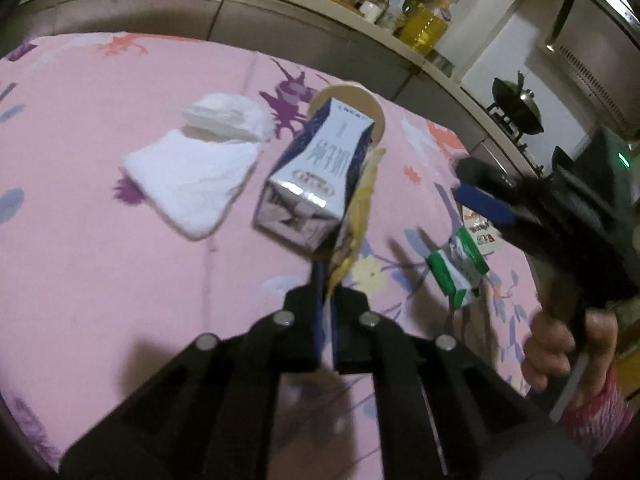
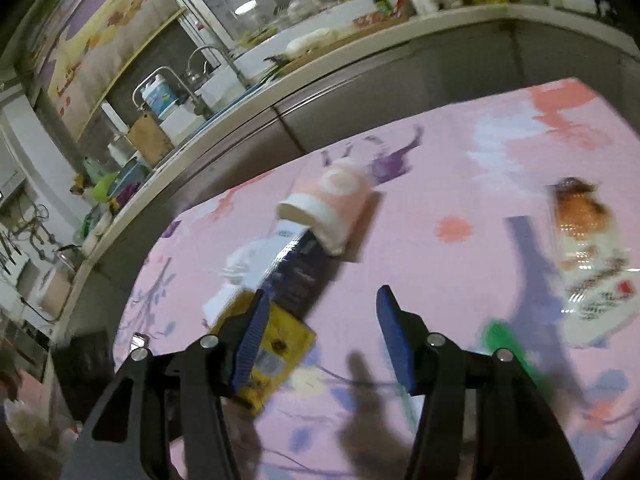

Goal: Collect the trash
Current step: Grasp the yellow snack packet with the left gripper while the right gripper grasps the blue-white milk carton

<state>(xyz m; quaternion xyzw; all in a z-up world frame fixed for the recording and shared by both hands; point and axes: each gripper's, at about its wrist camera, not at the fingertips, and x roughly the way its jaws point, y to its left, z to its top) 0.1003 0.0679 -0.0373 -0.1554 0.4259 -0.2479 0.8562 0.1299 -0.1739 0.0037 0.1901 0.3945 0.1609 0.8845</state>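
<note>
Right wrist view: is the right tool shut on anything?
No, the right tool is open, its blue fingers spread wide with only pink tablecloth between them.

One milk carton (image 1: 310, 176), one paper cup (image 1: 352, 98), one white cloth (image 1: 196, 184), three wrappers (yellow (image 1: 356, 216), green (image 1: 460, 270), clear (image 2: 588, 256)).

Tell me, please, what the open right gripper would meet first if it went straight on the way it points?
Probably the pink tablecloth: the right gripper is open over bare cloth. The paper cup and dark carton lie slightly left of that line; depth is unclear.

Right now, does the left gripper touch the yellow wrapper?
Touching. The left wrist view shows the left gripper shut on the yellow wrapper, whose lower end is pinched between the blue pads.
</note>
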